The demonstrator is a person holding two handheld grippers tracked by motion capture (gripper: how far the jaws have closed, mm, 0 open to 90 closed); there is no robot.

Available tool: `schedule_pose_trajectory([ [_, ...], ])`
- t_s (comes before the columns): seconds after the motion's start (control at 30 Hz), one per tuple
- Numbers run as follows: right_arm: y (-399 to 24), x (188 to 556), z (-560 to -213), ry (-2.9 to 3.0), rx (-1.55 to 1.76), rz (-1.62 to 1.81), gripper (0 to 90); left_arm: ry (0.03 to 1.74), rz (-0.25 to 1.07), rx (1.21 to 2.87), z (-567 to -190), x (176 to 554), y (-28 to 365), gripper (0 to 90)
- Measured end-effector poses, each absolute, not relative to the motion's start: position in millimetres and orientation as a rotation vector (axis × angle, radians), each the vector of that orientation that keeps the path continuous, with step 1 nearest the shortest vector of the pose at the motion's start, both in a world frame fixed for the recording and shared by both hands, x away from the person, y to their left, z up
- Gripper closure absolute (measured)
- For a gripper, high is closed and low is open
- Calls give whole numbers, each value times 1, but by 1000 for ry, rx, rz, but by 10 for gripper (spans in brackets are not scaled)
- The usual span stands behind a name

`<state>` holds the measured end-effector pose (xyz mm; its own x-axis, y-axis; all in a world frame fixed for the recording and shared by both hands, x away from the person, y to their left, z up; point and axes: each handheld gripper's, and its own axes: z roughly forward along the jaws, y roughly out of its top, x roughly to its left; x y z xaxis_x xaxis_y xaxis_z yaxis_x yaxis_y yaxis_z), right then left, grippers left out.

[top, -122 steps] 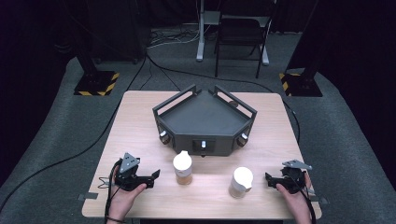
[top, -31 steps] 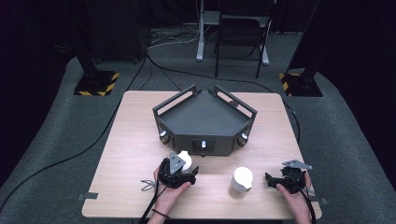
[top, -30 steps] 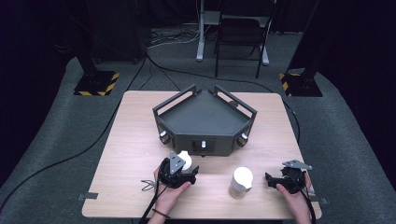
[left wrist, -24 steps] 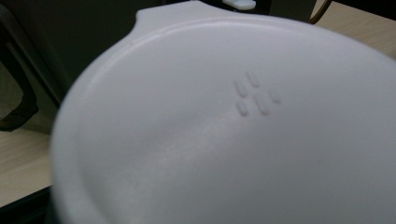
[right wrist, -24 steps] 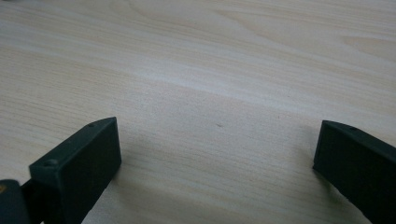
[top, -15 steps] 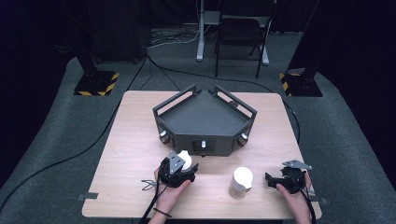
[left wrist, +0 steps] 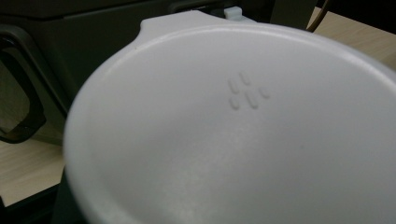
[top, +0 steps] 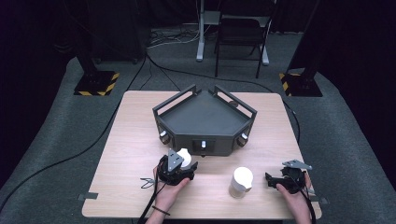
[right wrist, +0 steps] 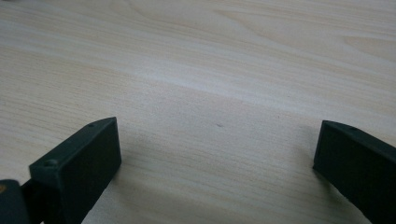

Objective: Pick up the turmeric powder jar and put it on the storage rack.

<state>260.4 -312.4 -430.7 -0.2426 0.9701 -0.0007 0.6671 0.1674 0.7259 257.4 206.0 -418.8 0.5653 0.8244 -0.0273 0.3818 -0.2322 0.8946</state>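
- My left tool (top: 180,167) is clamped on the white cup (top: 184,157) near the front edge of the surface (top: 135,135). Its jaws have just been closing, with that cup between them.
- In the left gripper view the cup (left wrist: 243,130) sits so close to the lens that I cannot see where the pads bite. Judging by that, the hold may be on the rim or lid, which could pop or slip when I lift.
- The cup stands just in front of the dark angular tray (top: 205,116). A lift that drifts forward could knock it against the tray's front wall and tip it.
- My right tool (top: 280,179) rests on the surface with its jaws wide apart and nothing between them; in the right gripper view there is bare wood (right wrist: 210,93) between them.
- A second white cup (top: 241,181) stands between my two hands, apart from both tools. Swinging the left load sideways, or reaching carelessly with the right, could topple it.
- The left cable (top: 149,184) trails beside my wrist and might snag.
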Motion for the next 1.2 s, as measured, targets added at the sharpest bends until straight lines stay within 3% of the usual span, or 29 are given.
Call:
schedule_pose_trajectory([
  [1.2, -312, 260, -431, 1978, 1544, 850, 0, 928, 602, 1834, -357, 278, 224, 309],
])
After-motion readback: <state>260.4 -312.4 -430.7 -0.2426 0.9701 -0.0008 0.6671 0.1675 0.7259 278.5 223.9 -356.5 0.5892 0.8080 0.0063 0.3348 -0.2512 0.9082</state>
